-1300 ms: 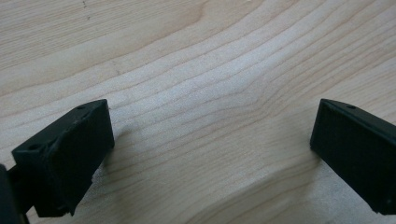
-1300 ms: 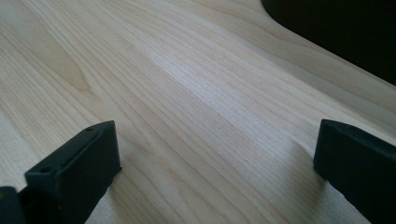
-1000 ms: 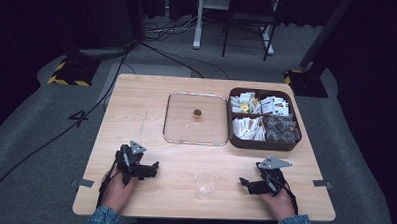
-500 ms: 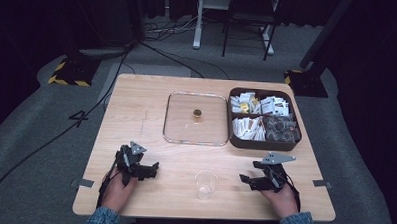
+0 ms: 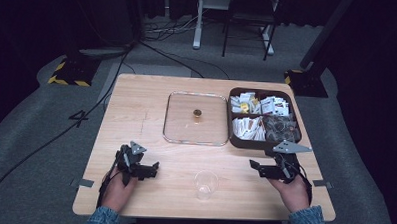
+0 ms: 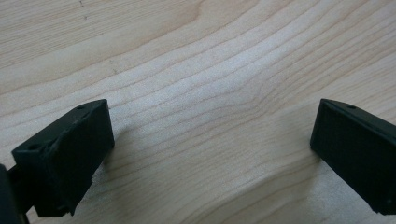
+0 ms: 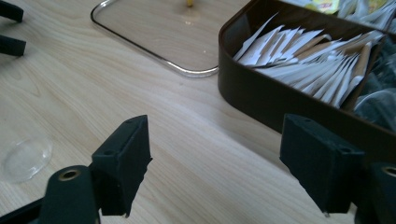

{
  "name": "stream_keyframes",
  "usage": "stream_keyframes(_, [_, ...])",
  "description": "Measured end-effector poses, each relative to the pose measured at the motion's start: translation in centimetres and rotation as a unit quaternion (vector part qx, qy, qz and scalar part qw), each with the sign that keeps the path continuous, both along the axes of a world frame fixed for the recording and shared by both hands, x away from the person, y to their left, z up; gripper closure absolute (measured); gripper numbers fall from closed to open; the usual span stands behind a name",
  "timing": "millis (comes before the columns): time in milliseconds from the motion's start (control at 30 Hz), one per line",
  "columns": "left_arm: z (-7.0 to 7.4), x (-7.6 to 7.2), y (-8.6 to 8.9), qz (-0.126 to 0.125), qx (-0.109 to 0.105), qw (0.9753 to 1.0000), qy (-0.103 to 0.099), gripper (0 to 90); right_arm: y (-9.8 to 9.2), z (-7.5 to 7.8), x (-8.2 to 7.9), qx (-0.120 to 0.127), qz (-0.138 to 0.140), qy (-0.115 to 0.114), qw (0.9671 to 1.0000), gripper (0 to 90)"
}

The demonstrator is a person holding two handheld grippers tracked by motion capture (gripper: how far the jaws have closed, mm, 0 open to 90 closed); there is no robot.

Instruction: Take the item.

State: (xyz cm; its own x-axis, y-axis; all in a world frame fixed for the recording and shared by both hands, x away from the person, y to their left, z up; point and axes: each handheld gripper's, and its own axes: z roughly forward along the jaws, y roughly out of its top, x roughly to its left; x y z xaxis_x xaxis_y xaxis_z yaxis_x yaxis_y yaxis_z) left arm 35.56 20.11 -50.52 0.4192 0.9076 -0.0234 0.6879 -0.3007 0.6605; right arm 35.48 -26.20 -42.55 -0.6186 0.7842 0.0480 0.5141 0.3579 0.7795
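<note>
Both tongs rest low at the near edge of the wooden table [image 5: 136, 105], jaws spread wide with nothing between them. At the left, the left gripper [image 5: 152, 170] lies on the bare wood in the person's left hand [image 5: 116, 186], its jaws pointing right toward the middle of the table; the left gripper view has bare wood grain between its two black jaws.

Between the two grippers, near the front edge, stands the clear plastic cup [image 5: 206, 184]: small, transparent and round, upright with its mouth up, so its long axis runs vertically. It stands apart from both grippers.

Beyond the cup lies a clear rectangular lid [image 5: 195, 138] with a small brown knob [image 5: 197, 112], just beside a dark brown compartmented box [image 5: 245, 141] of white sachets [image 5: 248, 127].

At the right, the right gripper [image 5: 254, 166] points left toward the cup, near the box's front wall.
</note>
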Motion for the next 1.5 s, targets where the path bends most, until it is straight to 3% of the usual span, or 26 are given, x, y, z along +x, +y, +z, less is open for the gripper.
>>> stream_keyframes(67, [0.0, 0.0, 0.0, 0.0, 0.0, 1.0, 0.0, 0.0, -0.3, 0.8, 0.1, 0.005, -0.007, -0.009, 0.9999, 27.3])
stream_keyframes(267, [0.0, 0.0, 0.0, 0.0, 0.0, 1.0, 0.0, 0.0, -1.2, 2.3, 0.8, 0.021, -0.009, -0.008, 0.9997, 34.7])
stream_keyframes(500, [0.0, 0.0, 0.0, 0.0, -0.001, 1.0, 0.0, 0.0, -1.9, 3.6, 2.1, 0.017, -0.012, -0.014, 0.9997, 38.4])
stream_keyframes(700, [0.0, 0.0, 0.0, 0.006, -0.002, 1.0, -0.001, 0.0, -2.6, 4.8, 3.6, -0.032, -0.032, -0.056, 0.9974, 37.4])
stream_keyframes(767, [0.0, 0.0, 0.0, 0.006, -0.002, 1.0, -0.001, 0.0, -3.0, 5.1, 4.3, -0.041, -0.037, -0.045, 0.9975, 43.2])
stream_keyframes(900, [0.0, 0.0, 0.0, 0.006, -0.002, 1.0, -0.001, 0.0, -3.7, 5.2, 5.5, -0.049, -0.05, -0.029, 0.9971, 46.1])
stream_keyframes(1033, [0.0, 0.0, 0.0, 0.006, -0.002, 1.0, -0.001, 0.0, -5.1, 5.3, 7.5, -0.034, -0.066, 0.004, 0.9973, 46.6])
stream_keyframes(1267, [0.0, 0.0, 0.0, 0.006, -0.002, 1.0, -0.001, 0.0, -7.2, 4.6, 10.9, -0.027, -0.105, 0.015, 0.994, 49.6])
stream_keyframes(1500, [0.0, 0.0, 0.0, 0.006, -0.002, 1.0, -0.001, 0.0, -8.6, 3.3, 12.7, -0.021, -0.122, 0.036, 0.9917, 51.9])
